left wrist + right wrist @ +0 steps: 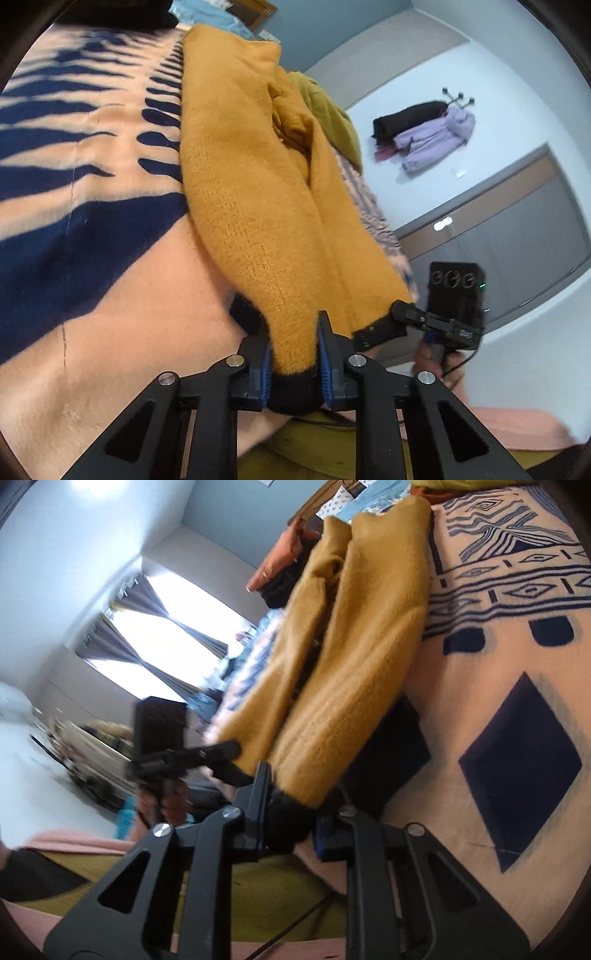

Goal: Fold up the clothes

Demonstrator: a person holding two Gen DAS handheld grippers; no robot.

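A mustard-orange knit sweater (255, 177) with black hem trim lies lengthwise on a peach and navy patterned blanket (92, 221). My left gripper (293, 354) is shut on the sweater's black-edged hem, lifting it off the blanket. The right gripper (402, 321) shows at the right, pinching the same hem. In the right wrist view the sweater (351, 664) runs away up the bed, and my right gripper (291, 812) is shut on its black hem. The left gripper (221, 751) shows at left, holding the other corner.
An olive garment (332, 114) lies beyond the sweater. A coat rack with black and lilac jackets (428, 133) hangs on the wall above a grey door (517, 236). Curtained windows (155, 638) and piled clothes (280, 561) sit at the bed's far side.
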